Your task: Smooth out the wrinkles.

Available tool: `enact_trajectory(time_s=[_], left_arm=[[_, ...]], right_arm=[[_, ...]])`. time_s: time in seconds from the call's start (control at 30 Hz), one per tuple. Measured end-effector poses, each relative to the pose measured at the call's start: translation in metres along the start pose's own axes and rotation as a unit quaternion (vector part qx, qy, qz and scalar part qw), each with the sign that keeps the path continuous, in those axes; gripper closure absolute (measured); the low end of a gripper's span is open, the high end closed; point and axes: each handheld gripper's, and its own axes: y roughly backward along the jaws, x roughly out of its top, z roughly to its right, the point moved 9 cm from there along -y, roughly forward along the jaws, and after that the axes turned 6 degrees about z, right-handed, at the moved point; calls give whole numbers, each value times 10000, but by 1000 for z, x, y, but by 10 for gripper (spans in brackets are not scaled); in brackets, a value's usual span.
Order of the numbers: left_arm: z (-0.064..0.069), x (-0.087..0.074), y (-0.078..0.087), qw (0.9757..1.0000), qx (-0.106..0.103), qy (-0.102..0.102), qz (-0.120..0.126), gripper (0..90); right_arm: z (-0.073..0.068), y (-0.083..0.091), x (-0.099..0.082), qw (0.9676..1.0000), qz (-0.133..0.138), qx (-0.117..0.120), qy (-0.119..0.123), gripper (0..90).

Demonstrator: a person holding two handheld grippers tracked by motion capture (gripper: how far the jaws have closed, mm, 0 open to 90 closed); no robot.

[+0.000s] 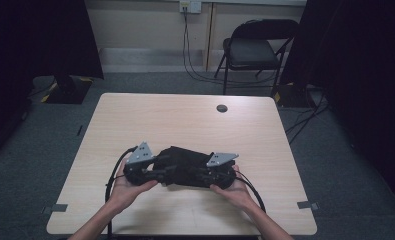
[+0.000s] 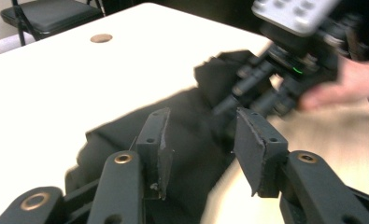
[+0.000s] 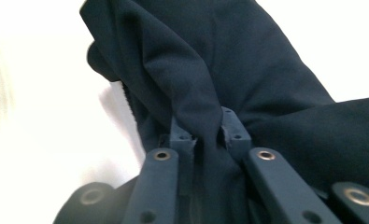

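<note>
Where it bunches on table (image 1: 195, 120), dark cloth (image 1: 185, 162), creased, pinched by right tongs (image 3: 205, 133)

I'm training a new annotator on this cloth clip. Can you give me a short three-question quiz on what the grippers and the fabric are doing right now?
1. True or false: the right gripper has its jaws closed on a fold of the dark cloth.
2. Multiple choice: the left gripper is A) clamped on the cloth, B) open, with the cloth lying beyond its jaws, C) holding the chair.
3. Short answer: what small round thing sits in the table near its far edge?

Key
1. True: the fabric is pinched between the two jaws.
2. B: the jaws stand apart with nothing between them.
3. A dark round grommet.
</note>
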Motion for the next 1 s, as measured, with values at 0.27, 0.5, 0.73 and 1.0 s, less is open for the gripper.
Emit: enact_trajectory(time_s=[0.27, 0.5, 0.73, 1.0], left_arm=[[-14, -49, -40, 9960, 68, 75, -886, 476], [-3, -61, -37, 9932, 5, -253, -1140, 406], [-7, -42, -27, 9973, -160, -44, -714, 430], [-27, -51, -44, 9947, -43, 174, -1008, 325]], right_arm=[[-11, 35, 10, 9997, 91, 184, -161, 654], [23, 47, 38, 9972, 484, -398, -399, 682], [31, 40, -3, 9960, -100, -742, -492, 477], [30, 53, -17, 9932, 33, -1014, -571, 313]])
